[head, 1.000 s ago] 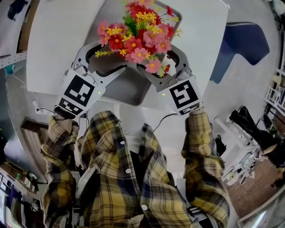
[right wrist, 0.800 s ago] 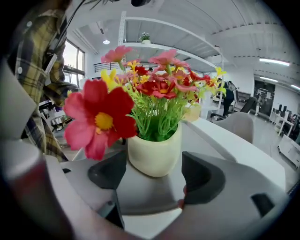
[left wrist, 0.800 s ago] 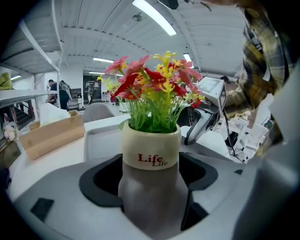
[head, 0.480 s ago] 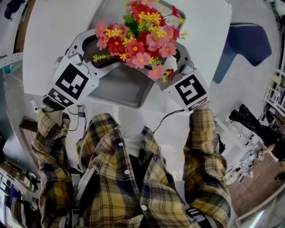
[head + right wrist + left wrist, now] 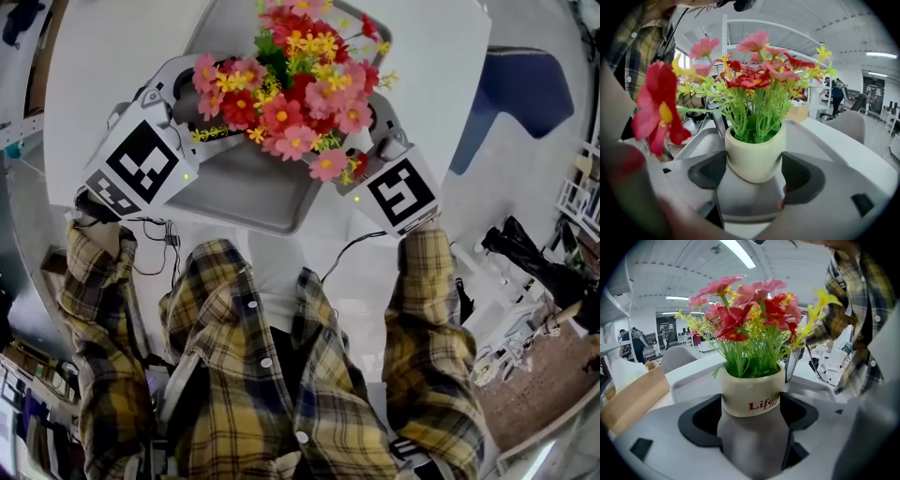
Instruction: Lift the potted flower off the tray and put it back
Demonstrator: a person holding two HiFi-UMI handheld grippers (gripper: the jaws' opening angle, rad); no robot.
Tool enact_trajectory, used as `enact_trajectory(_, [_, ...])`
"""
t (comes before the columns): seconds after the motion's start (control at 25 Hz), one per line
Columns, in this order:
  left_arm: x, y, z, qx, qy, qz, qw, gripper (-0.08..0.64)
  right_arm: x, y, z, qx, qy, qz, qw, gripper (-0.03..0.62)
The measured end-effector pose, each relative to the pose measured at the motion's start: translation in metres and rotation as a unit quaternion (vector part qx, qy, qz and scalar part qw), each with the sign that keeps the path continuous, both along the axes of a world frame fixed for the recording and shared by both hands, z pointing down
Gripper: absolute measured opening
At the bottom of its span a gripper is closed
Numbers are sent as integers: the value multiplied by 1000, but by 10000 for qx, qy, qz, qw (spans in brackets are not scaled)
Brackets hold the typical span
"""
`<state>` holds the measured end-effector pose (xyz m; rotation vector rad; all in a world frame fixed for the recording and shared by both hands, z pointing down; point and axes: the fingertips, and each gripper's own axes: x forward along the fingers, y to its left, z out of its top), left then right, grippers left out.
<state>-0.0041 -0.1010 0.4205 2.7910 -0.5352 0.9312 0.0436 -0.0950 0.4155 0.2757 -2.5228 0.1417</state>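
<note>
Pot (image 5: pixel 751 394), cream, red-lettered, holding pink and red flowers (image 5: pixel 291 89); right gripper (image 5: pixel 754 174) clamps it, while left gripper (image 5: pixel 750 417) has just been opening its jaws, pot between them.

White table (image 5: pixel 103 75), cardboard box (image 5: pixel 633 399)

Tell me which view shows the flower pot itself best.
The left gripper view: the pot sits in the centre, cream, with its red "Life" lettering readable. The right gripper view also shows it clearly, but from its plain side. In the head view the flowers cover it completely.
</note>
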Motion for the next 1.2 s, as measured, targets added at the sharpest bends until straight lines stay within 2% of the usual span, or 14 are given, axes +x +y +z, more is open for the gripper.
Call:
enact_trajectory(0.84, [5,0,1,-44,89,84,9999,373,4,0,-1,16,223,176,9996,345])
enact_trajectory(1.2, [11,-2,5,-69,121,71,9999,373,9,-1,2,161,328,202,9991,345])
